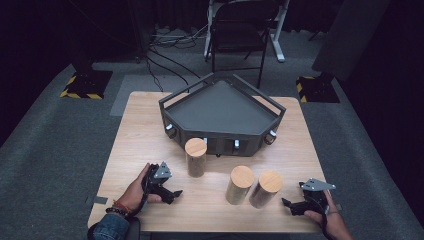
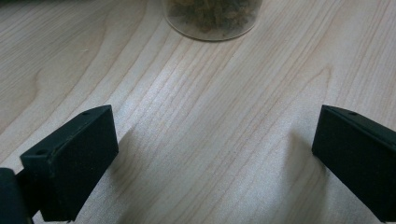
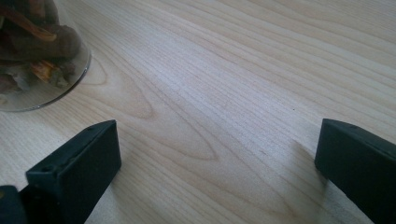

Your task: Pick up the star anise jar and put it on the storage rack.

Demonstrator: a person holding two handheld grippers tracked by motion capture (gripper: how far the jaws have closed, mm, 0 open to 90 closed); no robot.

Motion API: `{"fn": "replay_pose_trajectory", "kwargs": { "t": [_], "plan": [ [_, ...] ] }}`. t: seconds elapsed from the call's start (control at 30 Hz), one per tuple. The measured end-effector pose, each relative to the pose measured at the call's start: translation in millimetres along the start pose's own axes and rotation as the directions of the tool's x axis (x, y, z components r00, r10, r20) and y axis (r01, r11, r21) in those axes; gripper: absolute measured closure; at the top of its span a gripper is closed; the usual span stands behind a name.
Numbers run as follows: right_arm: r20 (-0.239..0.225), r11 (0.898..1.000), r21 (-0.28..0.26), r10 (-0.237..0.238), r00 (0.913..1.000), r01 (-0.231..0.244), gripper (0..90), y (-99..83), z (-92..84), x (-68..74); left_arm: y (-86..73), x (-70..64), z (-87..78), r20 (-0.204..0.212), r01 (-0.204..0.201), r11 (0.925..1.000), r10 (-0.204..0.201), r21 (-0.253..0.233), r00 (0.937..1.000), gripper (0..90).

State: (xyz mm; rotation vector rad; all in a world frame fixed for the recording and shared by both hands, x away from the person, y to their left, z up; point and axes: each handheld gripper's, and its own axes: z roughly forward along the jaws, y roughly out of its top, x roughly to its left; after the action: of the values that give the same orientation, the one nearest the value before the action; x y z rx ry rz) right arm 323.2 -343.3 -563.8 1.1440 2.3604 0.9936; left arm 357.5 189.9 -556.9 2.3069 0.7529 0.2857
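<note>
High view: three clear jars with wooden lids are recorded on a wooden table [image 1: 130,145], all on the near side of a dark five-sided tray [image 1: 220,107]. The left jar [image 1: 195,157] stands upright just before the tray's front wall; the middle jar [image 1: 239,185] and the right jar [image 1: 265,189] stand nearer the person, side by side and close together. The left gripper [image 1: 172,195] is rested on the table, left of the left jar and farther from the tray, jaws spread wide, nothing held. The right gripper [image 1: 289,205] is rested right of the right jar, jaws likewise wide and empty. The step is judged an opening approach; a reach to the nearest jar and a closing on its body would be called for next. Jar contents are hard to identify. In both gripper views the jars are cut off by the frame edge.
</note>
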Motion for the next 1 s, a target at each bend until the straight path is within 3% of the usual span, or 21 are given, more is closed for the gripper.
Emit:
{"fn": "replay_pose_trajectory", "kwargs": {
  "t": [0.33,0.67,1.0],
  "plan": [
    [0.001,1.000,0.000,0.001,1.0000,-0.001,0.0,-0.1,-0.1,0.1,1.0,-0.7,0.3,-0.006,0.009,0.9999,-0.009,0.005,0.9999,0.0],
    [0.006,1.000,0.000,0.006,1.0000,-0.006,0.0,-0.4,-0.4,0.7,7.8,-5.5,-1.6,-0.024,0.010,0.9981,-0.008,0.060,0.9997,2.1],
    [0.006,1.000,0.000,0.006,1.0000,-0.006,0.0,-0.4,-0.4,0.6,20.1,-11.7,-12.4,-0.036,0.003,0.9998,-0.002,0.019,0.9993,2.1]
  ]
}}
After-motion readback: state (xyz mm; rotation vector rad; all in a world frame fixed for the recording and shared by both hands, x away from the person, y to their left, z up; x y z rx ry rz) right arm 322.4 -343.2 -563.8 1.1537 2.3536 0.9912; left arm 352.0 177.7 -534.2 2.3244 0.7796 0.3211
